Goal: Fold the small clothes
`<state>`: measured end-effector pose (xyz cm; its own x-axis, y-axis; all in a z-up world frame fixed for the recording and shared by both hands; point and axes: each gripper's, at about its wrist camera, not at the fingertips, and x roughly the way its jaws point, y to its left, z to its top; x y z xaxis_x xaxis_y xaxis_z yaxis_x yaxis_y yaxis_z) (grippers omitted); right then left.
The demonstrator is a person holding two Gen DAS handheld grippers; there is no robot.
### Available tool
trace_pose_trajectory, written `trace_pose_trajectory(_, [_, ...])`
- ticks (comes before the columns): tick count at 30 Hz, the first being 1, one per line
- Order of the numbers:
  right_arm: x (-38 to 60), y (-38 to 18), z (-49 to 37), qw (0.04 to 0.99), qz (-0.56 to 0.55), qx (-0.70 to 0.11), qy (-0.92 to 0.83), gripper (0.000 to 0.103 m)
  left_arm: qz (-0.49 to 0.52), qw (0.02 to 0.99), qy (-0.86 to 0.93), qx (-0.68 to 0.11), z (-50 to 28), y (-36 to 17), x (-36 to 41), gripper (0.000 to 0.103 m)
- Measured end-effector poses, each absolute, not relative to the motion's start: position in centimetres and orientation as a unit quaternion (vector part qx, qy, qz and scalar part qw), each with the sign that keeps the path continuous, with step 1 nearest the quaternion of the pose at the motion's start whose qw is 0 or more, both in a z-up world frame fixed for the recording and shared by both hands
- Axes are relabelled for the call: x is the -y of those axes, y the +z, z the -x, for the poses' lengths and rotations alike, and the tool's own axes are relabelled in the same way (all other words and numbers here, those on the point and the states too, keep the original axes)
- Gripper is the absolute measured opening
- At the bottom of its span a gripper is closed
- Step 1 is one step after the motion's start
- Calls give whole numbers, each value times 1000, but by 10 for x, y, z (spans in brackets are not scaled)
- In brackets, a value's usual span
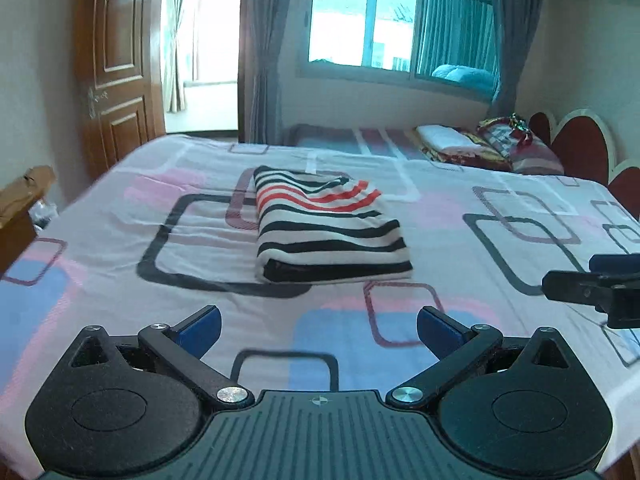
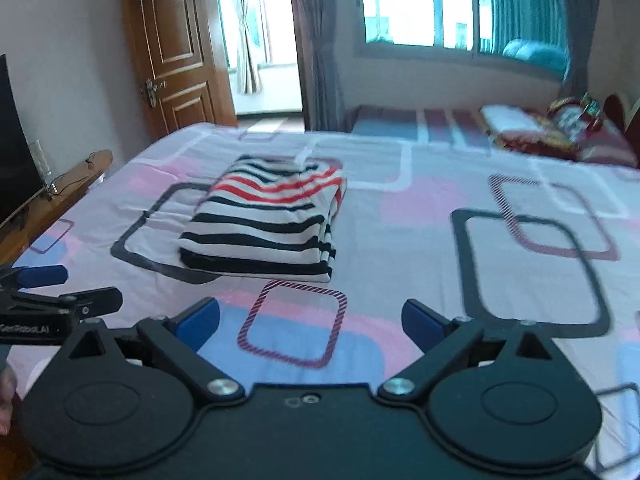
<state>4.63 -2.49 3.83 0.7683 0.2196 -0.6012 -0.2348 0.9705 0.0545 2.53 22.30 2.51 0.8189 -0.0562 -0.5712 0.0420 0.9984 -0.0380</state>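
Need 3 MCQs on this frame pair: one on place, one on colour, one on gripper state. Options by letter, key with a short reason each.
1. Where does the striped garment lie?
A. on the patterned bedsheet
B. on the floor by the door
C. on the window sill

2. Which colours are its stripes?
A. green and yellow on grey
B. black and red on white
C. plain blue

3. How does the left gripper stand?
A. shut on the garment
B. shut on nothing
C. open, nothing between its fingers

Key: 1 A, it rests folded mid-bed, sheet all round it. 2 B, dark bands with a few red ones near the far end, seen in both views. 3 C, the blue pads stand wide apart over bare sheet; the right gripper stands likewise.
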Motion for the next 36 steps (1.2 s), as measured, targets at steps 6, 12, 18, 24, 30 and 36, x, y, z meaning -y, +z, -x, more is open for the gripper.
trace_pose_trajectory(6, [29,63,6,950,4,-289,115,98,21,959,-41,-279,28,52,-221,103])
trace_pose_trajectory(12, [33,73,29,956,0,-271,108,98,5,964,-51,-262,51,71,-215,103])
trace_pose_trajectory(18, [32,81,36,959,3,-260,113,98,2,967,-50,-250,60,82,-211,103])
trace_pose_trajectory(24, [29,84,41,961,3,-252,116,98,5,967,-46,-249,61,85,-211,103])
trace_pose_trajectory(30, [28,83,41,961,7,-251,118,99,3,968,-47,-248,60,86,-204,103])
trace_pose_trajectory(36, [28,83,40,961,6,-250,119,99,1,968,-45,-247,62,87,-204,103])
